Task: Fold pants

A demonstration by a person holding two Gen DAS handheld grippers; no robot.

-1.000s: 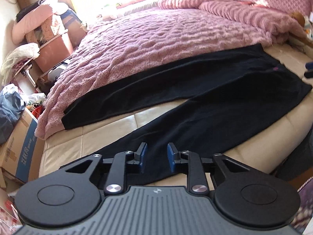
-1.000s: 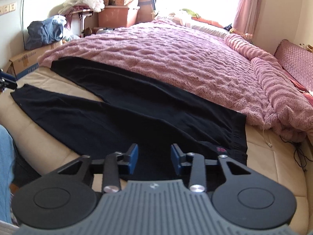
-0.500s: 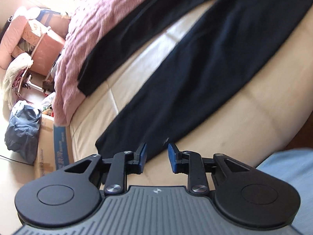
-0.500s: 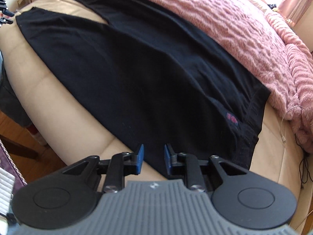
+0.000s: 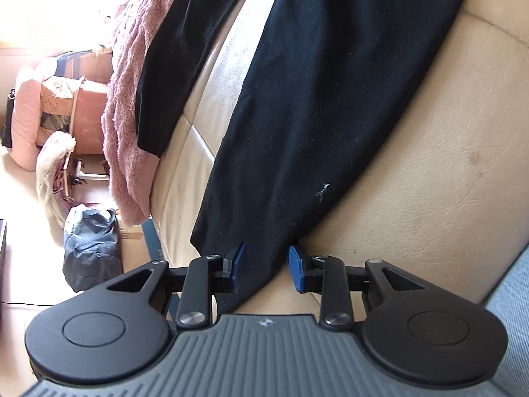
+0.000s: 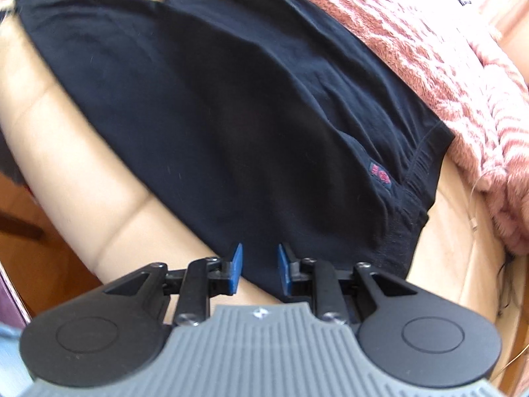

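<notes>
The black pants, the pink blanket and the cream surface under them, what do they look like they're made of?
Black pants: likely soft matte cotton knit; lint specks, gathered waistband.
Pink blanket: plush fleece or faux fur; fuzzy, ridged pile.
Cream surface: probably leather or faux leather; slight sheen, fine creases, stitched seams.

pink blanket (image 5: 129, 106) bounds pants (image 5: 297, 106) — bare cushion (image 5: 429, 172) beside

A lived-in home bedroom: a bed with a beige padded mattress (image 5: 429, 172) and a fluffy pink blanket (image 5: 129, 109), pink cushions (image 5: 24, 122) stacked beside a storage box (image 5: 89, 115), and a dark bag (image 5: 89, 254) on the floor.
</notes>
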